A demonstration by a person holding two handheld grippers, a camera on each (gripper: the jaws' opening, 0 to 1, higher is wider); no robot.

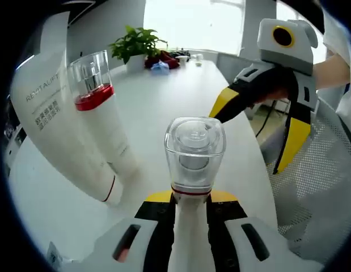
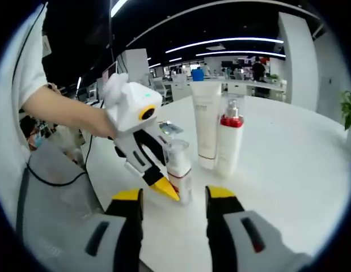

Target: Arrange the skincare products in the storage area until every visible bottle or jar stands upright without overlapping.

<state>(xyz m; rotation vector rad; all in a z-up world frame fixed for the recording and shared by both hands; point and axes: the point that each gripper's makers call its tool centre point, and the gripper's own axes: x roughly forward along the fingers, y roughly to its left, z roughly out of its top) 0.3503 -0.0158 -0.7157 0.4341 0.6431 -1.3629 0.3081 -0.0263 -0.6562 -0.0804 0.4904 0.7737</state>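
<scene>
Under both claws I have the white bench (image 2: 288,158), and on it, ahead of my right claw (image 2: 170,195) and a little to its right, stands the tall white tube (image 2: 206,122), upright on its cap. Touching or just beside it stands the red-collared pump bottle (image 2: 229,141), also upright. Seen from my left claw (image 1: 190,199), those two rise ahead and to its left: the tube (image 1: 56,122) and the pump bottle (image 1: 101,119).

The smallest piece, the little clear-capped bottle (image 1: 193,156), is clamped between the jaws of my left claw, cap pointing away from it. From my right claw's side, that bottle (image 2: 178,170) sits just ahead of it at bench level, with the left claw (image 2: 158,184) gripping it low from the left.

My right claw is spread wide and carries nothing.

As I judge it, the step in hand is setting this bottle down. I would keep it vertical, land the base flat clear of the pump bottle, then loosen the jaws slowly and draw straight back so nothing tips.
</scene>
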